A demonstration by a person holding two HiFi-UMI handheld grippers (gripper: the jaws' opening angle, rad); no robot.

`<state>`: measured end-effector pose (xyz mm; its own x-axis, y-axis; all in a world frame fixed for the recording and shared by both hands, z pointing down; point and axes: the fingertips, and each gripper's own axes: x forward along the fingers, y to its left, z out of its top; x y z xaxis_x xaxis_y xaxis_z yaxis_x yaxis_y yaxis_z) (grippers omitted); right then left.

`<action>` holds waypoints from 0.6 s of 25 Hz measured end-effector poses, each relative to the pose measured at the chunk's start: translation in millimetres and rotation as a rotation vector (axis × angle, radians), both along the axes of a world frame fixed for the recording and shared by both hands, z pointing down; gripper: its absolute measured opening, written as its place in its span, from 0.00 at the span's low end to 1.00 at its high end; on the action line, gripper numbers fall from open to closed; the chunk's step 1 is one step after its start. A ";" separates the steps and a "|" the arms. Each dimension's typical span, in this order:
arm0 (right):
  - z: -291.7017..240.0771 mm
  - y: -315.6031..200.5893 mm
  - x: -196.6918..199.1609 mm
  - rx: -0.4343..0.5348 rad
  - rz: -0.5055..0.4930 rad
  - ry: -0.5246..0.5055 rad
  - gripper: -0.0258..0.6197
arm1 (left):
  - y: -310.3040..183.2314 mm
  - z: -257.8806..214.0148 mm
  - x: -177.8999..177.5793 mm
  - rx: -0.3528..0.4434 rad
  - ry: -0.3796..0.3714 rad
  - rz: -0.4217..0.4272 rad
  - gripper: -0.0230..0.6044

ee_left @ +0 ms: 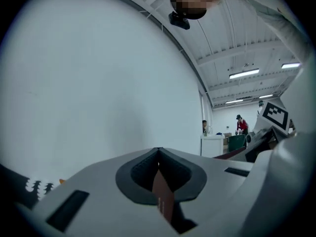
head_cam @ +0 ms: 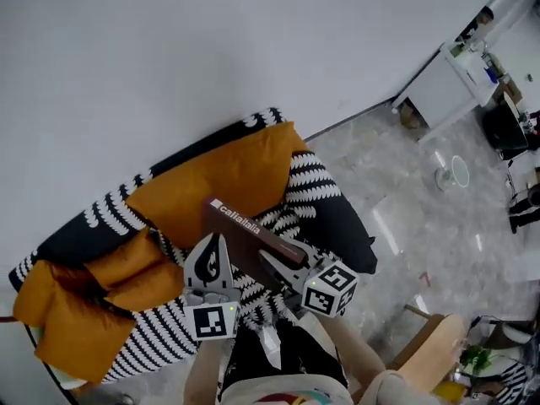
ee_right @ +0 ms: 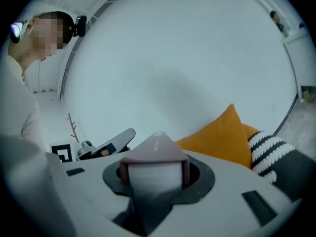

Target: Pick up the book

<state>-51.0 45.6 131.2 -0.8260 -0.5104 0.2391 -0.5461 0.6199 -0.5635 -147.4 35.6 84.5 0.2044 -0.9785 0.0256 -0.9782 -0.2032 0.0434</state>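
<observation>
1. The book (head_cam: 253, 230) is up in the air over the sofa (head_cam: 333, 205), in front of the orange cushion (head_cam: 228, 171). As far as I can tell it's touching nothing but my two tools.
2. My right gripper (head_cam: 272, 261) is clamped across the full thickness of the book. In the right gripper view the white page block sits between the pads with brown cover on both sides.
3. My left gripper (head_cam: 214, 241) is nearly closed, pinching just a thin brown sliver. My guess is that's one cover or a cover edge, not the whole block.
4. The bit that matters is how it sits. In the head view the long axis runs from the lettered spine end at upper left down to the lower right. Both grips are on the near side, so most of the book sticks out away from me past the fingers.
5. So the right hand is really carrying the weight and the left is just steadying a corner.
6. Pickup looks basically done to me. For whatever comes next I'd keep both hands moving together. If they drift apart, that thin left pinch could peel the cover open or slip off, and the far end could sag.
</observation>
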 end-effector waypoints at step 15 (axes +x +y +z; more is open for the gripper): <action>-245.0 68.1 112.1 0.414 0.417 0.032 0.28 | 64.9 -203.5 86.6 0.162 -0.052 0.181 0.05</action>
